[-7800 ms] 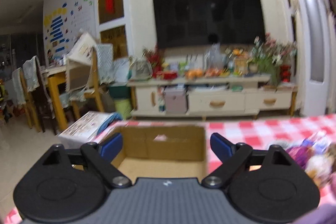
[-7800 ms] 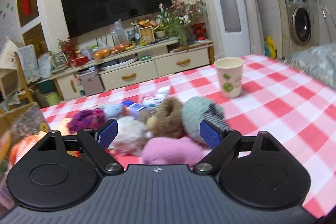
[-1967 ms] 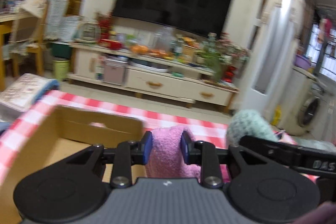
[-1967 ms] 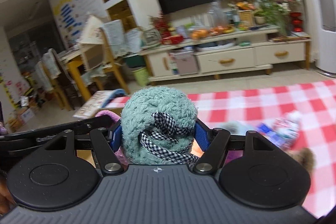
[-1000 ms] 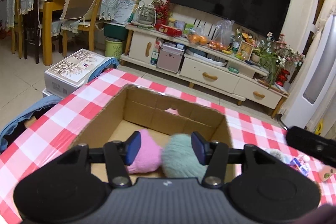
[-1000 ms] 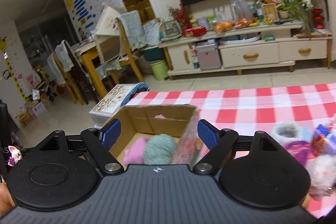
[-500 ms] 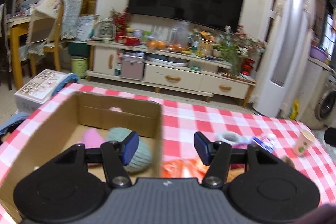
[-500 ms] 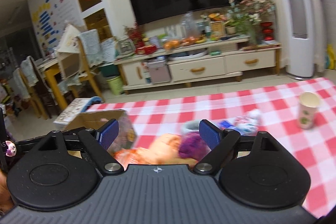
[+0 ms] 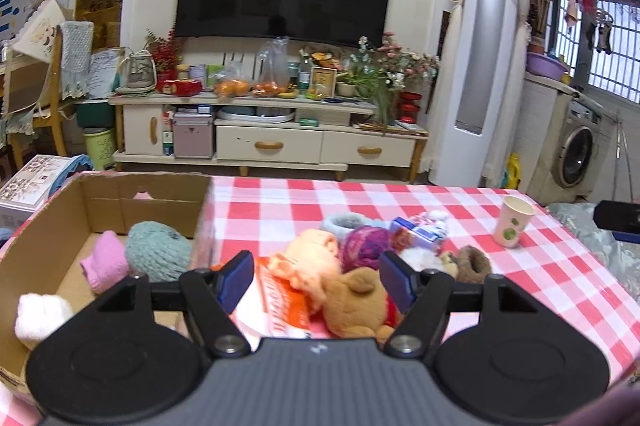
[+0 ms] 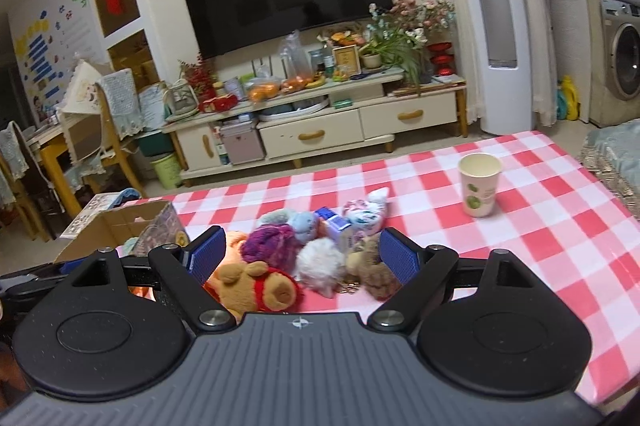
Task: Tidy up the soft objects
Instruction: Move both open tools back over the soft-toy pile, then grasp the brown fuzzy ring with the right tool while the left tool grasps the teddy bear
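A cardboard box [image 9: 48,226] stands on the table's left and holds a teal fuzzy toy [image 9: 158,256], a pink one [image 9: 104,264] and a white one [image 9: 38,316]. Beside it lies a pile of soft toys: a brown bear [image 9: 356,302], a peach plush [image 9: 316,254], a purple ball [image 9: 366,242]. My left gripper [image 9: 318,280] is open and empty above the pile. My right gripper [image 10: 302,254] is open and empty over the same pile, with the bear [image 10: 256,288], a white fluffy ball [image 10: 320,260] and the purple ball [image 10: 270,242] between its fingers. The box [image 10: 108,226] shows at left.
A paper cup [image 10: 478,184] stands on the red checked tablecloth [image 10: 540,226] to the right of the pile; it also shows in the left wrist view [image 9: 514,220]. A small blue carton [image 10: 334,224] lies among the toys. A TV cabinet stands beyond the table.
Both grippers let the pink and teal toys go into the box, opened, and swung right from the box to the pile of toys.
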The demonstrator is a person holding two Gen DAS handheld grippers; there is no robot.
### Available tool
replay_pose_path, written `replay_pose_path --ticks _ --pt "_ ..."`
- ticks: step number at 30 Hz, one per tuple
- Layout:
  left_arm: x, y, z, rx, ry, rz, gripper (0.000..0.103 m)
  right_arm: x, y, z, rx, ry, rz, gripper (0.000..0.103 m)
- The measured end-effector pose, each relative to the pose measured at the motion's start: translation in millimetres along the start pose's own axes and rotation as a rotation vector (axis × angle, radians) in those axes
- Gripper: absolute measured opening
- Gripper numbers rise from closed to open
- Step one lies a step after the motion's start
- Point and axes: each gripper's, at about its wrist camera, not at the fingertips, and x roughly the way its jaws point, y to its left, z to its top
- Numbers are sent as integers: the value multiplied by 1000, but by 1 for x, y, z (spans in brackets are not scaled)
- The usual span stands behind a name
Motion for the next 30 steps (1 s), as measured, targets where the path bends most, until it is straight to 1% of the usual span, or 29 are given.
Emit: replay_pose_path --ticks 7,11,20,27,30 --pt "-2 -22 -4 16 1 -42 71 -7 -11 -11 44 -3 -36 103" --pt "1 -33 -9 23 9 -50 73 -7 -18 -18 65 3 -47 103" --pt "11 -53 -33 43 53 -8 75 3 -43 -37 146 9 -41 103" --pt "6 -80 -52 62 79 29 76 11 -66 -61 168 -13 -79 103" --pt "2 -93 -56 59 79 45 79 13 -77 -69 183 -21 -85 103"
